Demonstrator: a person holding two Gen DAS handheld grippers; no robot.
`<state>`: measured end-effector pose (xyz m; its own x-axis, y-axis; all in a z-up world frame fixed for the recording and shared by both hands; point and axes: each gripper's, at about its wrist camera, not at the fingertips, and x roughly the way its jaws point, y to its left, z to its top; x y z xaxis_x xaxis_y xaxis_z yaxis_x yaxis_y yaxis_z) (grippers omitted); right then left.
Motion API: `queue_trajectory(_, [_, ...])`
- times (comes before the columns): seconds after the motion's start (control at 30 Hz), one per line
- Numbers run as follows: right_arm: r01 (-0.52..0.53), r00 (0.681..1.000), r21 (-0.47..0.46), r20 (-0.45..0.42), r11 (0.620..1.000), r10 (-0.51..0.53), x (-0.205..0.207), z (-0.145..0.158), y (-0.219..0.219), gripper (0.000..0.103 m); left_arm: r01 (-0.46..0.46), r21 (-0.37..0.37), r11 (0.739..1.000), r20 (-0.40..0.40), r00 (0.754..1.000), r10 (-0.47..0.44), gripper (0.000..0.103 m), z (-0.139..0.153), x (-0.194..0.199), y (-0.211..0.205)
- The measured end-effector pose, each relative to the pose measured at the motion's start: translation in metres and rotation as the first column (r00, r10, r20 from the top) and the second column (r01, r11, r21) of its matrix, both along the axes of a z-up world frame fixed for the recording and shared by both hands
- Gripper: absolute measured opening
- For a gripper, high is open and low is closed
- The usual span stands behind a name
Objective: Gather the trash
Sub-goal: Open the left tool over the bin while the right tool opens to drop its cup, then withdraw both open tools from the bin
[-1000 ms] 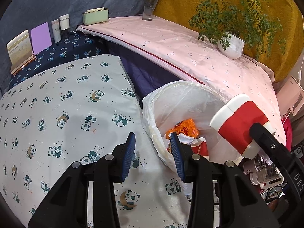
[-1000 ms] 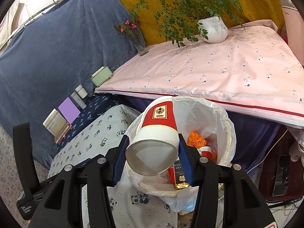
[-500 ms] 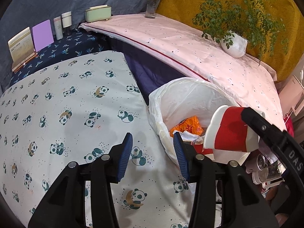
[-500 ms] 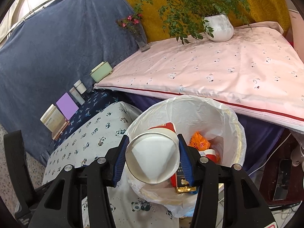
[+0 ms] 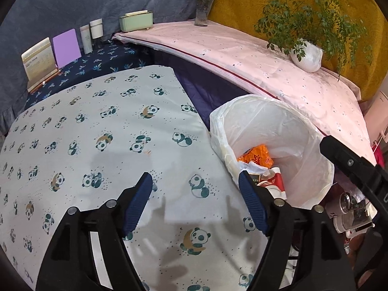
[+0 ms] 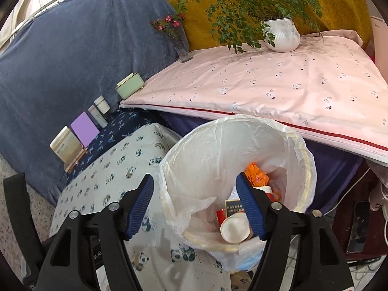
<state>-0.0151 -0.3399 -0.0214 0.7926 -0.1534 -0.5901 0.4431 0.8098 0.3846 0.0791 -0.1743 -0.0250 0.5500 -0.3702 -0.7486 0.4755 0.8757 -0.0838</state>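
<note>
A bin with a white plastic liner (image 6: 218, 140) (image 5: 262, 118) stands beside the panda-print surface (image 5: 97, 133). Inside it lie an orange wrapper (image 6: 255, 175) (image 5: 257, 156), a dark card and a red-and-white paper cup (image 6: 234, 228), bottom end up. My right gripper (image 6: 195, 188) hangs over the bin's rim, its jaws opening with nothing between them. My left gripper (image 5: 195, 184) hovers over the panda cloth at the bin's left edge, jaws also opening and empty. A black part of the right gripper's body (image 5: 351, 167) shows at the right of the left wrist view.
A pink-covered raised surface (image 6: 278, 80) carries a white potted plant (image 6: 281, 35) and a glass vase of flowers (image 6: 181, 46). A green box (image 5: 135, 20), jars, a purple card (image 5: 66, 47) and a booklet stand on a dark blue cloth. Clutter and cables lie right of the bin.
The right gripper opened and the red-and-white cup dropped from its jaws into the bin. The left gripper widened and shifted left over the panda cloth.
</note>
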Motion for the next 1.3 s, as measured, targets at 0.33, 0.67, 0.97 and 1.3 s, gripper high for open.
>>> queue_trajectory(0.33, [0.022, 0.999, -0.066, -0.044, 0.998, -0.025, -0.026, -0.001, 0.014, 0.083, -0.038, 0.03, 0.999, 0.016, 0.999, 0.037, 0.082, -0.008, -0.013, 0.015])
queue_trajectory(0.67, [0.013, 0.995, -0.175, -0.093, 0.985, -0.03, -0.038, -0.005, 0.023, 0.089, -0.083, 0.067, 0.994, 0.032, 0.996, 0.081, 0.089, -0.024, -0.019, 0.026])
queue_trajectory(0.97, [0.008, 0.992, -0.245, -0.116, 0.969, -0.038, -0.043, -0.007, 0.028, 0.096, -0.106, 0.045, 0.993, 0.034, 0.994, 0.104, 0.089, -0.024, -0.023, 0.034])
queue_trajectory(1.3, [0.004, 0.988, -0.287, -0.146, 0.958, -0.048, -0.046, -0.009, 0.034, 0.096, -0.107, 0.044, 0.993, 0.044, 0.994, 0.105, 0.091, -0.02, -0.031, 0.036])
